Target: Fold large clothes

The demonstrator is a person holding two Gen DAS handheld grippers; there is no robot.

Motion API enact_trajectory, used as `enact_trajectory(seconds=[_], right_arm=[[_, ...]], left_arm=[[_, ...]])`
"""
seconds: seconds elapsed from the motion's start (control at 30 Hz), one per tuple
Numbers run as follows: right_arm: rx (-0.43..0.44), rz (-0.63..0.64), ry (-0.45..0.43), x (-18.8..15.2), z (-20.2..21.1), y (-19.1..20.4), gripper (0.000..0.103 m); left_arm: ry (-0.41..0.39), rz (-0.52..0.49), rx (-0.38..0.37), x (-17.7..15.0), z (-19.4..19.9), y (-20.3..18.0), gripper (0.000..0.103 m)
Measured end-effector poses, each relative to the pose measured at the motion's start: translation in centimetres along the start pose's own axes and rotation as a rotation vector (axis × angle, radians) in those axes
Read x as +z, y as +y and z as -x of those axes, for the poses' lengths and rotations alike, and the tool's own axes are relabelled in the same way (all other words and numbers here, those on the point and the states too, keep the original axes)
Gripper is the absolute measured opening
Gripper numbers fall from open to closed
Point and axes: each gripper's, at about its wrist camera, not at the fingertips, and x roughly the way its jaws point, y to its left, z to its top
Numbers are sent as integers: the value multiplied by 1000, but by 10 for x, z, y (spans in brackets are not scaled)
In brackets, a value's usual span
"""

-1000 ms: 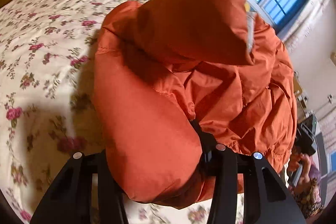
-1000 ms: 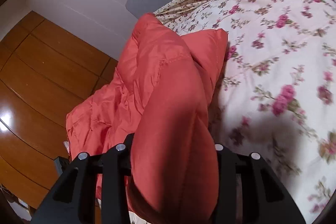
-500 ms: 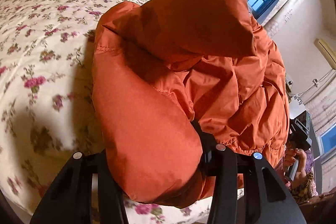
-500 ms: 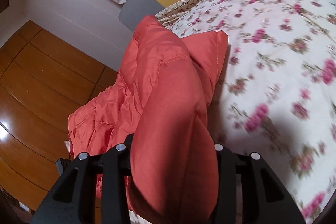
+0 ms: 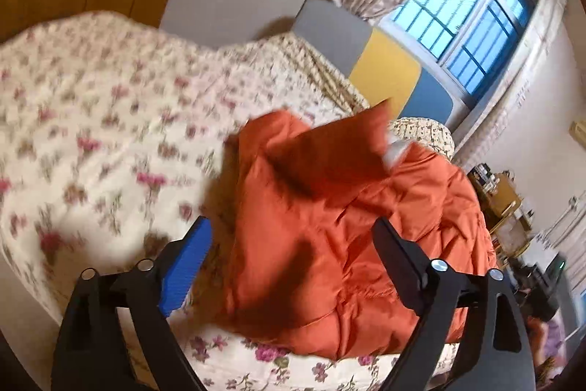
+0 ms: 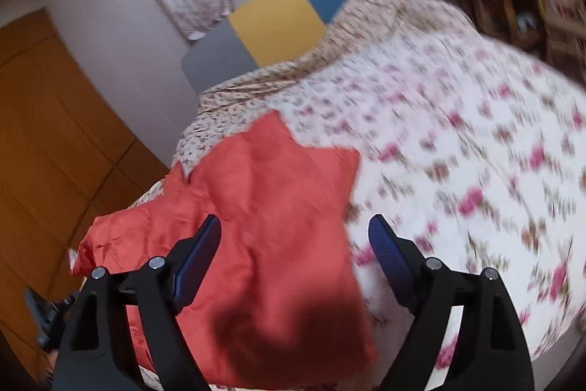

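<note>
Both pairs of tongs have just been opening, and nothing is between their pads now.

From the left wrist, the left tongs [image 5: 291, 237] stand spread and released above the orange padded jacket [image 5: 329, 244], which lies bunched on the near edge of the floral bed [image 5: 91, 134]. One panel is turned over the top, and a pale label shows near its upper corner; the right part looks crumpled, not flat.

From the right wrist, the right tongs [image 6: 295, 233] are likewise released, with the jacket [image 6: 263, 207] below them at the bed's [image 6: 476, 152] corner, one edge drooping toward the wooden floor [image 6: 44, 152].

I judge one fold laid down; smoothing and further folds remain.
</note>
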Motion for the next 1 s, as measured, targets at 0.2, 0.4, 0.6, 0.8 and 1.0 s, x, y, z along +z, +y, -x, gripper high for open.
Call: enact_trajectory(seconds=[0.2, 0.4, 0.6, 0.8, 1.0], right_arm=[[-111, 156, 87, 19, -60, 38, 85], [-260, 277, 184, 13, -119, 48, 85], [-248, 290, 172, -9, -124, 37, 32], [-182, 217, 77, 4, -81, 40, 15], [-140, 206, -29, 37, -58, 61, 15]], left_arm=[[66, -181, 114, 22, -47, -46, 96], [165, -182, 210, 27, -103, -45, 97], [170, -146, 164, 13, -114, -44, 40], [50, -132, 100, 22, -66, -62, 15], [-86, -119, 49, 57, -36, -82, 15]])
